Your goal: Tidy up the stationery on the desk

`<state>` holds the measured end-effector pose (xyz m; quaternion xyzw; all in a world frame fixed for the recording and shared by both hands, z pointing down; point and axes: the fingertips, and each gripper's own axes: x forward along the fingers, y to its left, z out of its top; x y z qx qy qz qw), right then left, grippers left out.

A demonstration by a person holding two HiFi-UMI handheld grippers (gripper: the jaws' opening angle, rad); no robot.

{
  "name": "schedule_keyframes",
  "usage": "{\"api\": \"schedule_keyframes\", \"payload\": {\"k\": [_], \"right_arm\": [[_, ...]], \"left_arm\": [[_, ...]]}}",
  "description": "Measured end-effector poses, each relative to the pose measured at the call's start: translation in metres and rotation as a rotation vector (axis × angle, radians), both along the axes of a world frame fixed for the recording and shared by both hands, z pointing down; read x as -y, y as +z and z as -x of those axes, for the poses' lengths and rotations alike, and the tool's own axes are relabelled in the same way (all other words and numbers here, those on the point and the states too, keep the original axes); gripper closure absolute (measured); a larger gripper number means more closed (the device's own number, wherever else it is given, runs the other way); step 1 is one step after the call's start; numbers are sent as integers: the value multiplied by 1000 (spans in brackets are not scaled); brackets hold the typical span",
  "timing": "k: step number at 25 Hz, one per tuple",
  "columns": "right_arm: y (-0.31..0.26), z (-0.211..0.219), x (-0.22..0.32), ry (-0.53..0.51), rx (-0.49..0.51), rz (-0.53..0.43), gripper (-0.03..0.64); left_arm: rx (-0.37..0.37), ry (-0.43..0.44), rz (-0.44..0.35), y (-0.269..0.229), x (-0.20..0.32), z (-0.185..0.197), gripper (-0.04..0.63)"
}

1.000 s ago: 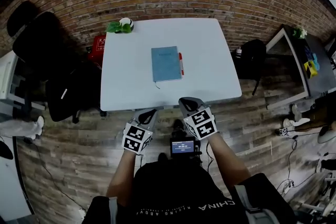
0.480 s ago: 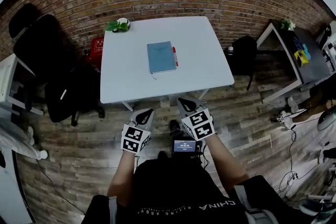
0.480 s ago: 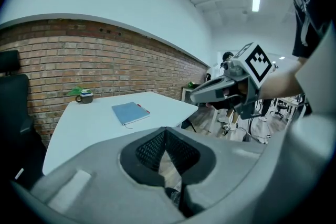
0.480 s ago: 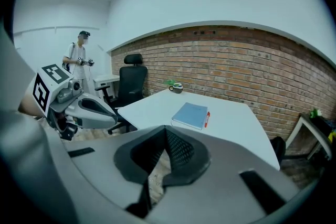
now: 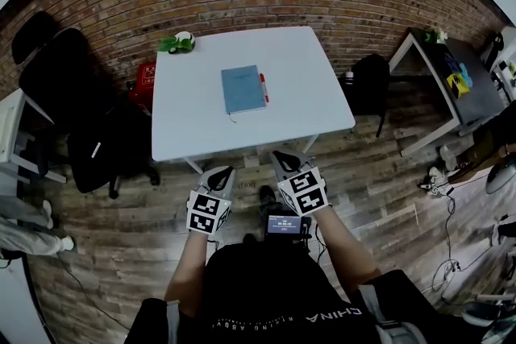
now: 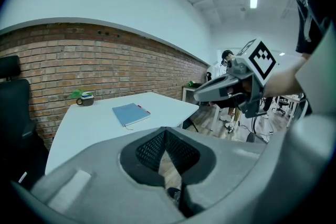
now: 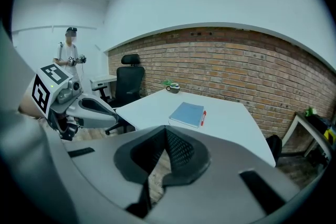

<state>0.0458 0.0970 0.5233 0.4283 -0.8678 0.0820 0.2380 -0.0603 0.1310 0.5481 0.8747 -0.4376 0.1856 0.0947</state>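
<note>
blue notebook (image 5: 243, 89) lies flat at centre of the white desk (image 5: 193, 133), upper middle of the frame. red pen (image 5: 263, 88) lies parallel along its right edge. left gripper (image 5: 224, 173) and right gripper (image 5: 284, 159) hang at lower centre, off the desk, jaws together, holding nothing. this layout fits stationery already aligned or awaiting sorting.

The white table (image 5: 193, 121), with its blue notebook (image 5: 243, 89), has drawn slightly away from the left gripper (image 5: 225, 172) and right gripper (image 5: 281, 155), while a bystander's legs (image 5: 28, 234) left of the table have shifted toward the camera.
</note>
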Motion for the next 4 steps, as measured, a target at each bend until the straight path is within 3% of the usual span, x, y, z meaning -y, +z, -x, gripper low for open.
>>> {"api": "schedule_keyframes", "payload": {"k": [4], "right_arm": [[0,-3,3,9,0,3,609]], "left_arm": [[9,-7,-9,-1,3,2,584]]}}
